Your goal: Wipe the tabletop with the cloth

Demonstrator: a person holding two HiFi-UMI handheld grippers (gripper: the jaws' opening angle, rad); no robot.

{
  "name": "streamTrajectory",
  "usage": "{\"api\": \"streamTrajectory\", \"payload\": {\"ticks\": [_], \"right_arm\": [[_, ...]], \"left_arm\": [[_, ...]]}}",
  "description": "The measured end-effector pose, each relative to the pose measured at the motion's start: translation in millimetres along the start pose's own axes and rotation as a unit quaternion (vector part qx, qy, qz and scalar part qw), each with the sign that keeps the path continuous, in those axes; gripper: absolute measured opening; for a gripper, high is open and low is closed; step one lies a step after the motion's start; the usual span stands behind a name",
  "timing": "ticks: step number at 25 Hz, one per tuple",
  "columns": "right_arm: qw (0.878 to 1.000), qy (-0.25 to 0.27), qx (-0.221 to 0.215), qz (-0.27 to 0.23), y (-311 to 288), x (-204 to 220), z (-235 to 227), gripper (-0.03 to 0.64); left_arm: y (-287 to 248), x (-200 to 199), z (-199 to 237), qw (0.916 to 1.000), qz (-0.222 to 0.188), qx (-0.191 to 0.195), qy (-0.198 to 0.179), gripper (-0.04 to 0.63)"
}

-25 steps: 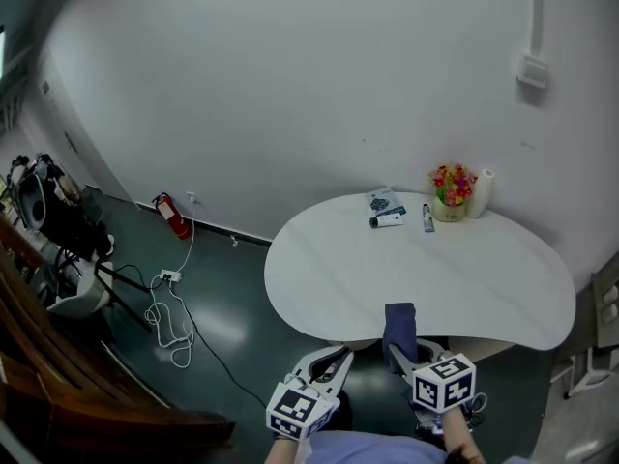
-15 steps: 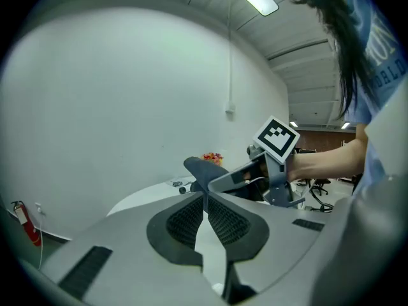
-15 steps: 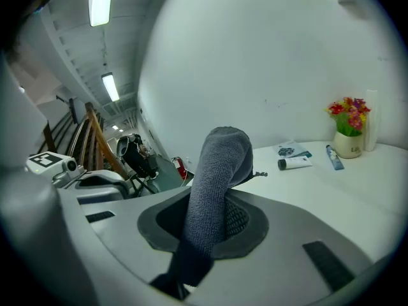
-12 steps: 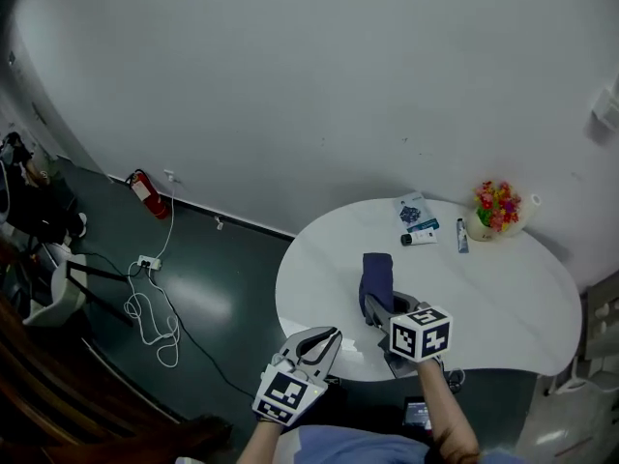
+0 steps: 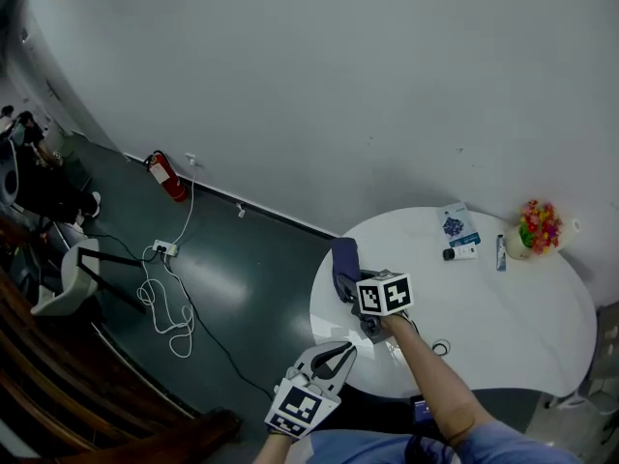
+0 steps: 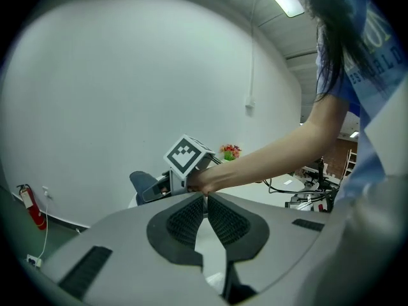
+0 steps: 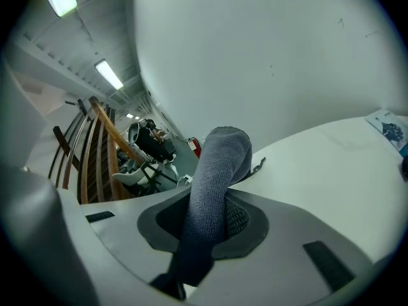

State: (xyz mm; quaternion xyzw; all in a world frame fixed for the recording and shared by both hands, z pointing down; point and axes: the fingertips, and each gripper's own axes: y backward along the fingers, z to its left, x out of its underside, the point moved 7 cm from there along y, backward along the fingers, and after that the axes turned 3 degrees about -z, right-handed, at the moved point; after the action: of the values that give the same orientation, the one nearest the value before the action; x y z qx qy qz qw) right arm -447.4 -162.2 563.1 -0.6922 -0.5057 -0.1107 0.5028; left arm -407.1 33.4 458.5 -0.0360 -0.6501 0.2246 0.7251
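A dark blue-grey cloth (image 5: pixel 344 265) (image 7: pixel 213 190) is clamped in my right gripper (image 5: pixel 360 307) (image 7: pixel 217 218), which is shut on it over the left part of the white tabletop (image 5: pixel 484 307). The cloth sticks forward past the jaws toward the table's left edge; in the right gripper view its free end curls over above the tabletop (image 7: pixel 344 164). My left gripper (image 5: pixel 334 359) (image 6: pixel 204 203) hangs below the table's near edge, its jaws shut with nothing between them. The left gripper view looks at the right gripper's marker cube (image 6: pixel 185 156) and the person's forearm (image 6: pixel 268 158).
At the table's far right stand a pot of flowers (image 5: pixel 535 226), a tube (image 5: pixel 500 251), a small bottle (image 5: pixel 462 252) and a printed packet (image 5: pixel 453 225). A cable loop (image 5: pixel 441 347) lies near the front edge. On the floor to the left are a fire extinguisher (image 5: pixel 166 177) and cables (image 5: pixel 164 298).
The right gripper carried the cloth from the table's near edge forward and left across the top. The head view swung left. The left gripper stayed low in front.
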Motion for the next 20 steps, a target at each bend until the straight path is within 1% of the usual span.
{"api": "streamTrajectory", "payload": {"ticks": [2,5,7,10,12,15,20], "right_arm": [[1.0,0.018,0.009,0.023,-12,1,-1,0.078],[0.997,0.047,0.027,0.047,-12,6,-10,0.078],[0.997,0.051,0.038,0.052,-5,9,-19,0.078],[0.996,0.04,0.056,0.053,13,14,-35,0.078],[0.995,0.032,0.074,0.054,28,20,-48,0.078],[0.993,0.019,0.1,0.054,57,32,-71,0.078],[0.989,0.013,0.139,0.049,111,48,-115,0.078]], "left_arm": [[3,3,3,0.9999,0.001,-0.006,0.008,0.017],[3,8,8,0.9996,-0.001,-0.014,0.024,0.017],[-1,12,10,0.9994,0.0,-0.01,0.033,0.017],[-9,10,10,0.9992,0.001,0.011,0.039,0.017],[-18,4,8,0.999,-0.001,0.027,0.036,0.017],[-35,-8,1,0.9985,-0.008,0.05,0.02,0.017],[-74,-25,-22,0.9962,-0.007,0.087,-0.002,0.017]]}}
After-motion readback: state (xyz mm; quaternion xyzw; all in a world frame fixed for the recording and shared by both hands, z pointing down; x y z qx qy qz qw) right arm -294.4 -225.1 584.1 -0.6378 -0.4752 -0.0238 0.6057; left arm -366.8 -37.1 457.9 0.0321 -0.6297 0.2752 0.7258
